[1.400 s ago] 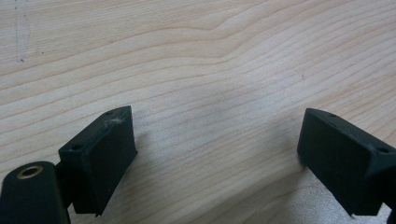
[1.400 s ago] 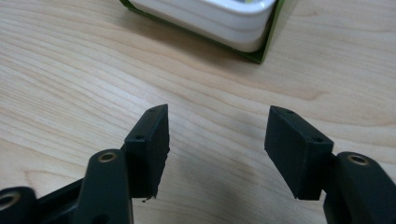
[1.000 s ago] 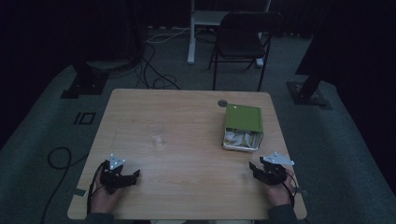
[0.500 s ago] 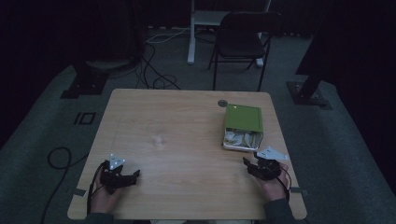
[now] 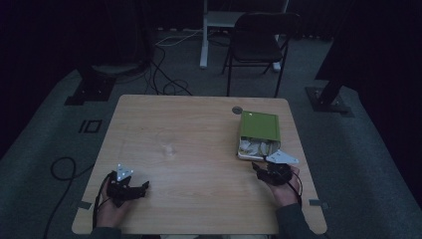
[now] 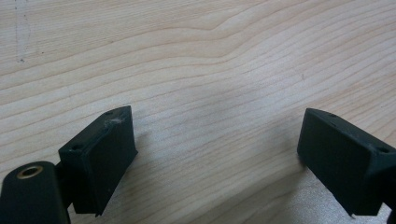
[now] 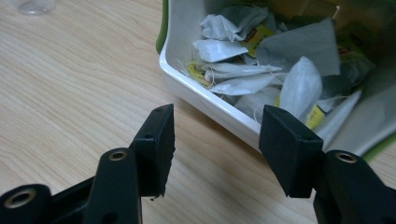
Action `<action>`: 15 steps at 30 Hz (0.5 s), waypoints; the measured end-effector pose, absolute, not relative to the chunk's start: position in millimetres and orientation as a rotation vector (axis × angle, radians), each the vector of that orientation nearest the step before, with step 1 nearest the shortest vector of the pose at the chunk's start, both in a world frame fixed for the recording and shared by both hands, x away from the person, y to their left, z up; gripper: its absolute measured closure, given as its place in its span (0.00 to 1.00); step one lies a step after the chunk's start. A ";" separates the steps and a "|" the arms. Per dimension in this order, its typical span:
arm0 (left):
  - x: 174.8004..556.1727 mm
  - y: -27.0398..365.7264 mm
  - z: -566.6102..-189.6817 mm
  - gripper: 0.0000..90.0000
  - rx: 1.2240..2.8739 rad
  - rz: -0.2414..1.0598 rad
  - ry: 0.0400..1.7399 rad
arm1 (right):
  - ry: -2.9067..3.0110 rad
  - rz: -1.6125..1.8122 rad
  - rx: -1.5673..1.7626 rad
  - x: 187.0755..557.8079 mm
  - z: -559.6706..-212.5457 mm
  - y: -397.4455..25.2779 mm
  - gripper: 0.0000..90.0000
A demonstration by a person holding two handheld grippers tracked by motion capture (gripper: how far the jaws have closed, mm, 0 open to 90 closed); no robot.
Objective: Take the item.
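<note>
We held the right gripper [image 5: 263, 169] low over the desk [image 5: 199, 129], our hand behind it near the front right edge, its jaws parted a fair way with nothing between them. They pointed at the open end of the green box [image 5: 259, 130], stopping just short of its white rim. The left gripper [image 5: 138, 188] rested near the front left corner, its jaws spread wide over bare wood and gripping nothing.

Compared with a second earlier, the right gripper had moved forward and inward, closer to the box; the left one had not shifted.

The box lay toward the desk's right side, its green lid partly covering a white tray crammed with tea bags [image 7: 261, 70], some with yellow tags.
</note>
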State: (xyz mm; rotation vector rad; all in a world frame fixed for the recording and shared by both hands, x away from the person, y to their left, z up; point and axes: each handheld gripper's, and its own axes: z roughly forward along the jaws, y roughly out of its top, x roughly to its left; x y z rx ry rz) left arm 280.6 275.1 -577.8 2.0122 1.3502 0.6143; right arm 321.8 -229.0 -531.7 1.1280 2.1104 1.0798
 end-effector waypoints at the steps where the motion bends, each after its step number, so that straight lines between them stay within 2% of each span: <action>1: 280.6 275.1 -577.8 0.13 2.012 0.614 1.350 | 2.110 1.080 1.128 321.8 -531.7 -229.0 0.50; 15: 280.6 275.1 -577.7 0.13 2.013 0.614 1.350 | 2.122 1.094 1.102 342.9 -531.7 -217.8 0.47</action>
